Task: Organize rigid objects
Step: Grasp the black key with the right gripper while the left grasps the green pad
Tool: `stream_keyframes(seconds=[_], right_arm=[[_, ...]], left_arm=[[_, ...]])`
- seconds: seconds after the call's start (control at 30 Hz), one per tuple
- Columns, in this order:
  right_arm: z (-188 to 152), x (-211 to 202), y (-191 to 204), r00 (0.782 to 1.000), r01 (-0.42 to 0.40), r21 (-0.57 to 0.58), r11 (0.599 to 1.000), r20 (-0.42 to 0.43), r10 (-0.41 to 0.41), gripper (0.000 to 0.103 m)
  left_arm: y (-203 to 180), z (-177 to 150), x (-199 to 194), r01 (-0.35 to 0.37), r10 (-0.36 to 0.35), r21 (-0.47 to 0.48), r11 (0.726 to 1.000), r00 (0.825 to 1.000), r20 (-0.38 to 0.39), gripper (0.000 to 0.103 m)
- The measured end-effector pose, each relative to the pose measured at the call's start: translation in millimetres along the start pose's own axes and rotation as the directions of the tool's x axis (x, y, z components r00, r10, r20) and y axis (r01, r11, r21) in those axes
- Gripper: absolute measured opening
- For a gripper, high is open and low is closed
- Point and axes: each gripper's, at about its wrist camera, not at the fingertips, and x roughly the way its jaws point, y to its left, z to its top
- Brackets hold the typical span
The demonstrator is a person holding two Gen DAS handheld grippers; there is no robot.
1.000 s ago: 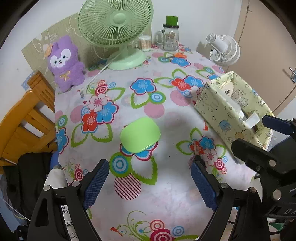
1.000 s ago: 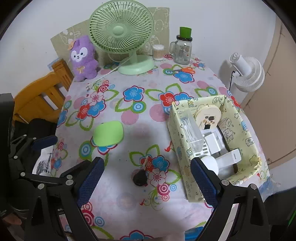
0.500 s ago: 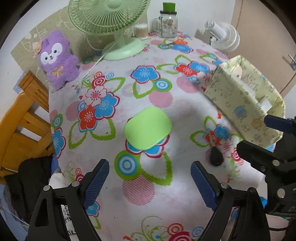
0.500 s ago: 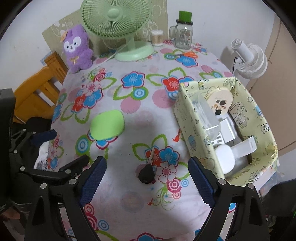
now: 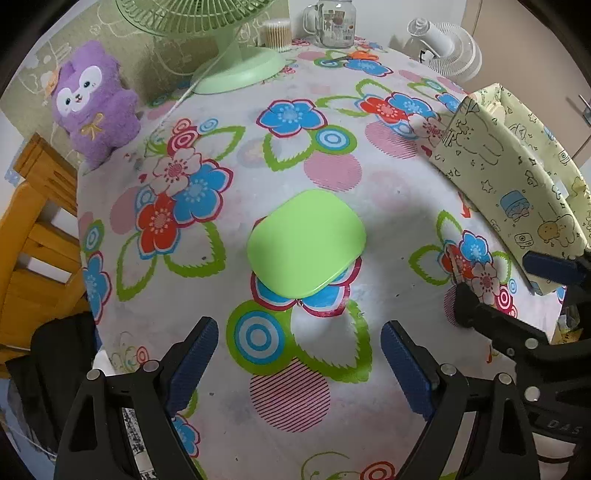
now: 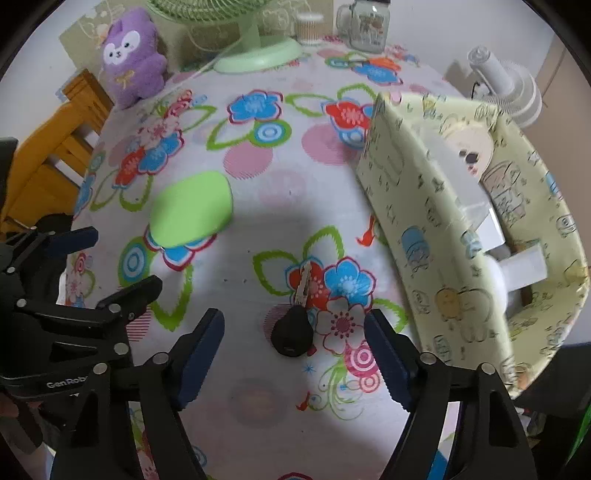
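A flat light-green case (image 5: 306,243) lies on the flowered tablecloth, just ahead of my left gripper (image 5: 299,354), which hangs open above the cloth with nothing between its fingers. The same green case (image 6: 192,208) shows at the left in the right wrist view. A key with a black head (image 6: 293,330) lies on the cloth below my right gripper (image 6: 293,345). The right jaws are closing, with the key in the gap and the pads clear of it. A yellow printed storage box (image 6: 436,236) stands to the right and holds several white items.
At the table's far end stand a green fan (image 5: 236,68), a purple plush toy (image 5: 92,103), a glass jar (image 5: 334,20) and a cotton-swab pot (image 5: 275,33). A white fan (image 6: 506,85) stands behind the box. A wooden chair (image 5: 33,236) is at the left edge.
Both grippers have sunk toward the table, so the green case and the key look larger. The right jaws have narrowed around the key.
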Motion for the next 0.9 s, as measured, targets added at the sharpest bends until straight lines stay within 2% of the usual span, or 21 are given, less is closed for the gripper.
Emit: stream_keyframes(seconds=[0.47, 0.67, 0.73, 0.77, 0.9], right_arm=[[-8.7, 36.7, 0.2, 0.997, 0.014, 0.014, 1.000, -0.077, -0.013, 0.064], [-10.1, 41.0, -0.6, 0.997, 0.020, 0.010, 1.000, -0.072, -0.020, 0.053], [-8.6, 41.4, 0.8, 0.996, 0.053, -0.002, 0.999, -0.067, -0.053, 0.037], [-7.4, 41.4, 1.7, 0.996, 0.060, -0.009, 0.998, -0.067, -0.060, 0.035], [-2.4, 43.3, 3.1, 0.995, 0.054, -0.012, 0.998, -0.083, -0.055, 0.034]], left_arm=[[-1.0, 0.6, 26.2, 0.003, -0.003, -0.004, 1.000, 0.999, -0.038, 0.091], [-3.8, 2.9, 29.8, 0.010, -0.011, -0.017, 1.000, 0.999, -0.043, 0.091], [-5.4, 4.1, 31.7, 0.014, -0.015, -0.020, 1.000, 0.999, -0.046, 0.091], [-6.2, 5.2, 32.2, 0.015, -0.016, -0.020, 1.000, 0.999, -0.046, 0.091], [-7.8, 11.0, 33.6, 0.022, -0.023, -0.029, 0.999, 0.999, -0.046, 0.091]])
